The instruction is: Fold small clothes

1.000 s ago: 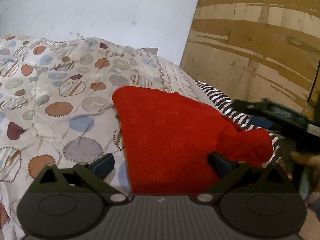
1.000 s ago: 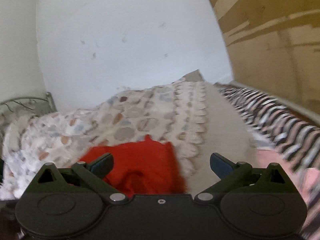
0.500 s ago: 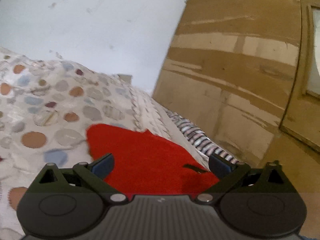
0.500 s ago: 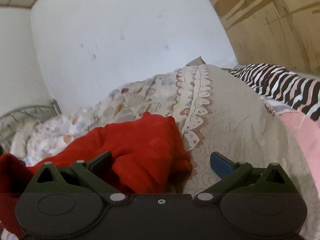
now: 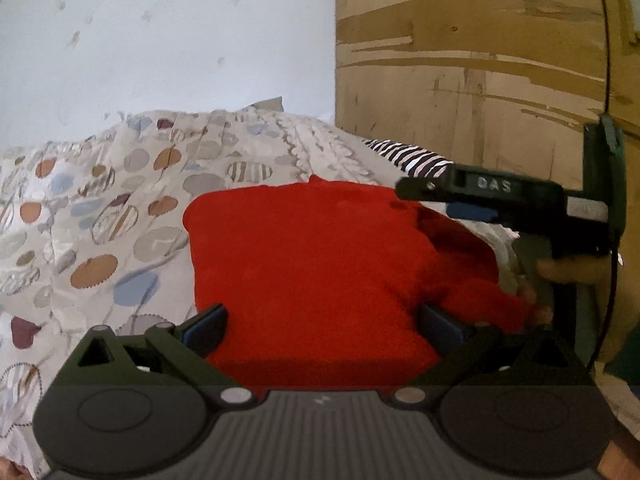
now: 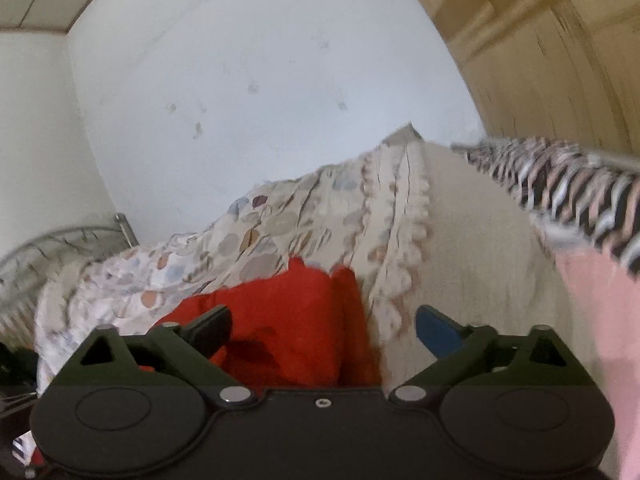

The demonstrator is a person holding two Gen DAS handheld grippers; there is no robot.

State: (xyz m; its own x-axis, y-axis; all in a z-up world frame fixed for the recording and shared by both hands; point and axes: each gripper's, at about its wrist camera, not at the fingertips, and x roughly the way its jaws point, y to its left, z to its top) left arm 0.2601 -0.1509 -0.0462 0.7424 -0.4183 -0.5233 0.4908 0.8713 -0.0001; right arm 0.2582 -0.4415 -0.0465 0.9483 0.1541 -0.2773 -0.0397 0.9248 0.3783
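Red garment [image 5: 312, 276] lies on the bed [image 5: 100, 220]; left gripper [image 5: 320, 326] fingers gape empty, right gripper [image 6: 324, 326] fingers closing, seemingly around its edge; pinch one layer only

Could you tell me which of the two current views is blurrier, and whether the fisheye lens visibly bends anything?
Right wrist view: smeared, most on the striped fabric and the patterned quilt, while the right gripper stays crisp; the wall edge curves strongly. Left wrist view: sharper, with the red garment and left gripper clear; the wooden panel bows slightly and the corners are dark.
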